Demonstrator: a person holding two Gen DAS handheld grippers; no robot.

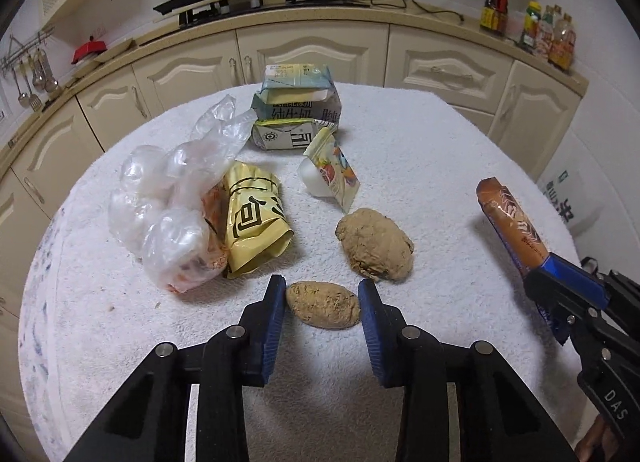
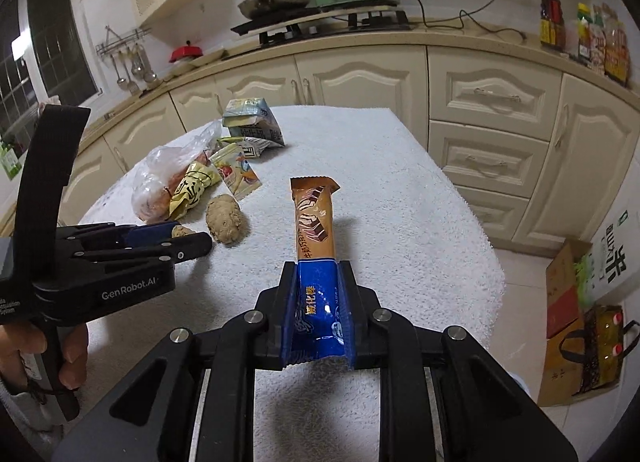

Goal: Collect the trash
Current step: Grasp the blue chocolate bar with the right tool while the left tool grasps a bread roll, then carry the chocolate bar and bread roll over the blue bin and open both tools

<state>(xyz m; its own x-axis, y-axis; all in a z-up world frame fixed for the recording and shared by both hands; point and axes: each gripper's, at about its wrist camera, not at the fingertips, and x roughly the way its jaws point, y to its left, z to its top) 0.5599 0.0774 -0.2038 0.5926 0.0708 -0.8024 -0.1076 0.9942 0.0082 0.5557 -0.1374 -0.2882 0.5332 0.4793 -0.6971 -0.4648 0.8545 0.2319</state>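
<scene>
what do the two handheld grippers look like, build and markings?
Both are black plastic frames with silver pivot bolts and ribbed blue finger pads. The left gripper has a pistol-style grip with white "GenRobot.AI" lettering on its body. The right gripper shows "DAS" in white on its side.

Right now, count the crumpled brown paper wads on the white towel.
2. The smaller crumpled brown paper wad lies between the left claw fingers; the larger crumpled brown paper wad sits just beyond it. More could hide behind the bags.
</scene>
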